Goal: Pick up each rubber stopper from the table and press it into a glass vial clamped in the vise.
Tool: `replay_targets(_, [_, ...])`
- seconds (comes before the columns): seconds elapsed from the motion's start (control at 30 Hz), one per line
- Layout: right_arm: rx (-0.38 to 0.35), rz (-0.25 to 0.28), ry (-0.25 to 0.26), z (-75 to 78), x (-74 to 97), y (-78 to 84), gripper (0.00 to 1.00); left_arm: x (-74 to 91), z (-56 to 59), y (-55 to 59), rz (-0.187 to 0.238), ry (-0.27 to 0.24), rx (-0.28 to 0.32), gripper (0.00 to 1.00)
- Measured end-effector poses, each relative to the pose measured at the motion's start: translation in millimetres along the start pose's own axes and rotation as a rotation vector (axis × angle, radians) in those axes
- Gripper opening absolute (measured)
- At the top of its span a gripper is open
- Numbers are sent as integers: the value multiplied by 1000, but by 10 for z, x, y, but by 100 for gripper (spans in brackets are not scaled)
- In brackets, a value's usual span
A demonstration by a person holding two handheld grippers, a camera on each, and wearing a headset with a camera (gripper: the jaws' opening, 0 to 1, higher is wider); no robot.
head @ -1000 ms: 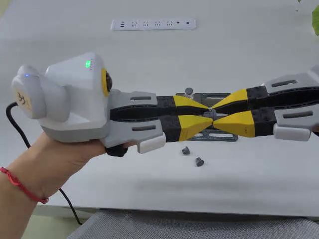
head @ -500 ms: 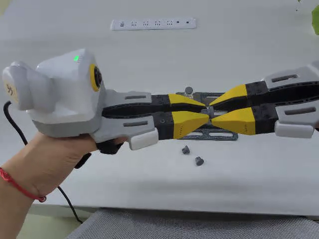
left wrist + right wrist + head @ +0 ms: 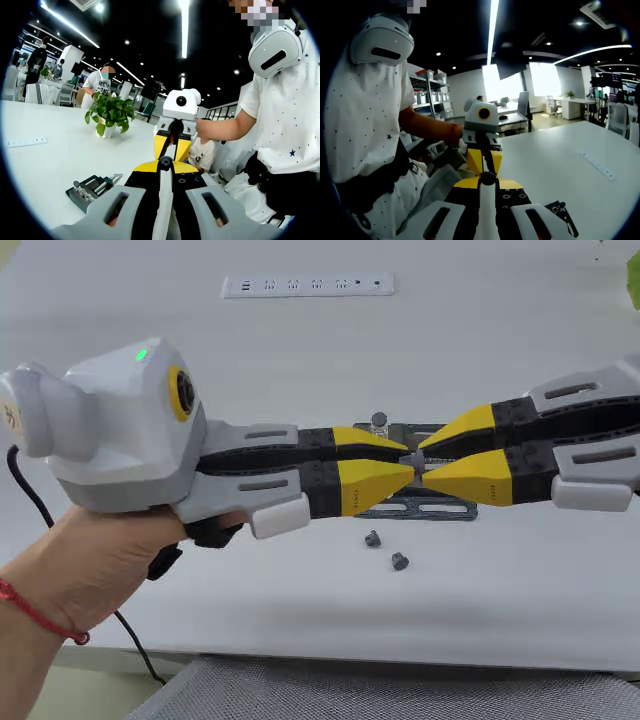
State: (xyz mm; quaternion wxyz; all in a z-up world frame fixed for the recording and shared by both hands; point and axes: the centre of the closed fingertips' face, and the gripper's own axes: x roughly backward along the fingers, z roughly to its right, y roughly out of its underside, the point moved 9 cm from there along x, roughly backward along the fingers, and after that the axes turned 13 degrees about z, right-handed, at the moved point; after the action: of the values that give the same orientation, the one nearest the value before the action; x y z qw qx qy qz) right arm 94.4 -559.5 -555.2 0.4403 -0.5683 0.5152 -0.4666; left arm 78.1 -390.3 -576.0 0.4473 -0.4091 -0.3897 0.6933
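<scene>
My left gripper and right gripper meet tip to tip above the table, and a small grey rubber stopper sits pinched where the tips meet. Both pairs of yellow jaws look closed on it. The stopper shows as a dark round knob at my left jaw tips, and the stopper likewise at my right jaw tips. Below lies the dark vise with a capped glass vial standing in it. Two loose stoppers lie in front of the vise.
A white power strip lies at the far side of the table. A black cable runs off the front left edge. A potted plant stands further along the table. The vise sits low left of my left jaws.
My left gripper has drawn a little to the left and dropped slightly. The meeting point of the tips, with the stopper, shifted left and up. The right gripper followed a bit.
</scene>
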Motion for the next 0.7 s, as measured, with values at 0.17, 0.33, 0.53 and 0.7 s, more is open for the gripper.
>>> replay_targets(0.17, [0,-23,-1,20,-6,1,6,1,0,18,5,-10,-9,4])
replay_targets(0.33, [-6,-30,1,54,-17,7,6,16,-5,20,15,-24,-21,5])
replay_targets(0.53, [-5,-73,5,100,-47,35,6,22,-3,-13,50,-29,-28,8])
replay_targets(0.7, [-15,-98,16,163,-27,40,6,88,-23,-25,42,-53,-54,12])
